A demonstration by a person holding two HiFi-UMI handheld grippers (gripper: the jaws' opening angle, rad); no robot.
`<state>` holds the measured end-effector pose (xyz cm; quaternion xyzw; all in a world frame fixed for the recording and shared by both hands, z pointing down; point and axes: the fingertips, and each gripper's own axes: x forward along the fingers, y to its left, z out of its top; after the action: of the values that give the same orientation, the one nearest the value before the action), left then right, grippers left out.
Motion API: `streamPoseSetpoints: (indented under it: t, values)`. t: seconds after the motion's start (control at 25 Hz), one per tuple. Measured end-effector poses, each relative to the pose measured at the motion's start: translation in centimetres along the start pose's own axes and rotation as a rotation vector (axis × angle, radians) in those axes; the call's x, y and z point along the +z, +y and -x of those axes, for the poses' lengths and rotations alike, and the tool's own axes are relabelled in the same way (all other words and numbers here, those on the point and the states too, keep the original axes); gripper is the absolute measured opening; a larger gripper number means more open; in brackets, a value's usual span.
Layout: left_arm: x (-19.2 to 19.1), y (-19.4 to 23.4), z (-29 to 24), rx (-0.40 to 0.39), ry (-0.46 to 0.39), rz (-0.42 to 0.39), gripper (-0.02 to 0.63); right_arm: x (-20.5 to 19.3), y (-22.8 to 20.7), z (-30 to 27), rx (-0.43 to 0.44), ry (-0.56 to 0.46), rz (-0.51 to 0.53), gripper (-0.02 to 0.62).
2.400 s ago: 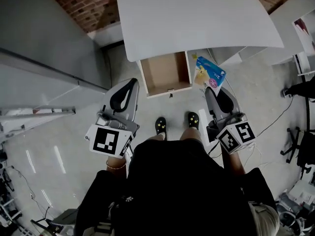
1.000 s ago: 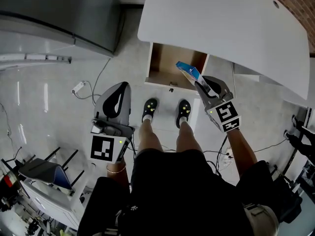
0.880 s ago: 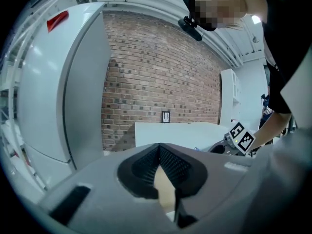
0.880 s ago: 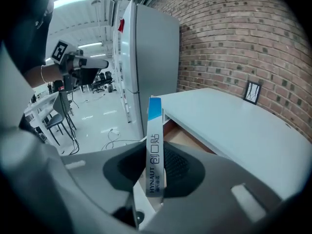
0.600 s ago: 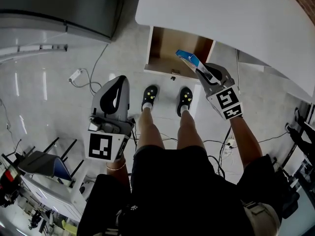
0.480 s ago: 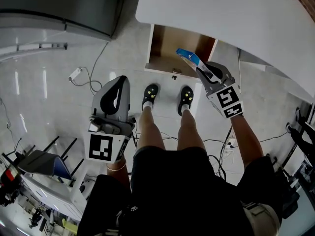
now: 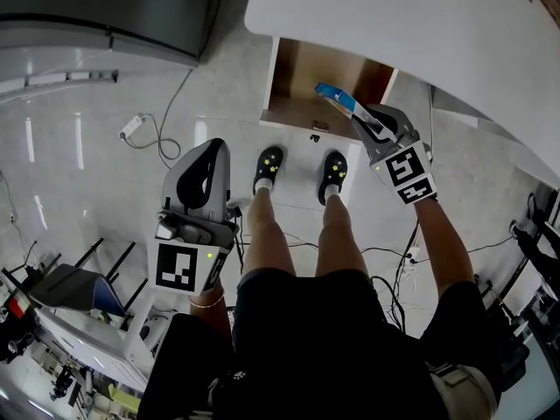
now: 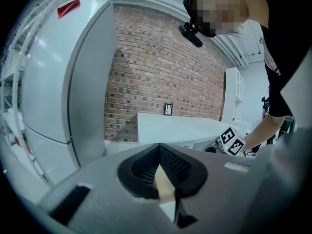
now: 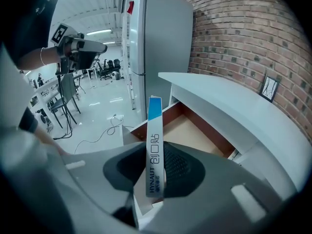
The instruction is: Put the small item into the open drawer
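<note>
White desk [image 7: 411, 24] over pale floor, with its wooden drawer [image 7: 302, 81] standing open under the front edge. I have my right gripper [image 7: 366, 126] clamped on the flat blue-and-white box [image 7: 337, 101]. It sits edge-on, long axis along the jaws, blue end leading over the drawer's right front corner. My left gripper [image 7: 213, 147] hangs closed and empty, well apart.

Thin blue-and-white box [image 9: 155, 145] (edge-on, tilted) clamped in right gripper [image 7: 366, 128], above front right of open brown-lined drawer [image 7: 302, 81].
</note>
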<state>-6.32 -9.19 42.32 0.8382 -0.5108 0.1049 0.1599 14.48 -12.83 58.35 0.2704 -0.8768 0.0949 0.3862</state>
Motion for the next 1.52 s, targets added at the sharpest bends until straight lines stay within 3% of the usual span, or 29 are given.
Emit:
streamPoseSetpoints:
  t: [0.96,1.52]
  values:
    - [-4.0,2.5,-2.2,0.031,0.063,0.013,-0.011,-4.1,-0.6,-8.2,0.107,0.146,0.138,0.097]
    - [-5.0,3.6,-4.2,0.047,0.022,0.026,-0.012,-6.6,0.3,-12.4,0.168,0.222,0.212,0.097]
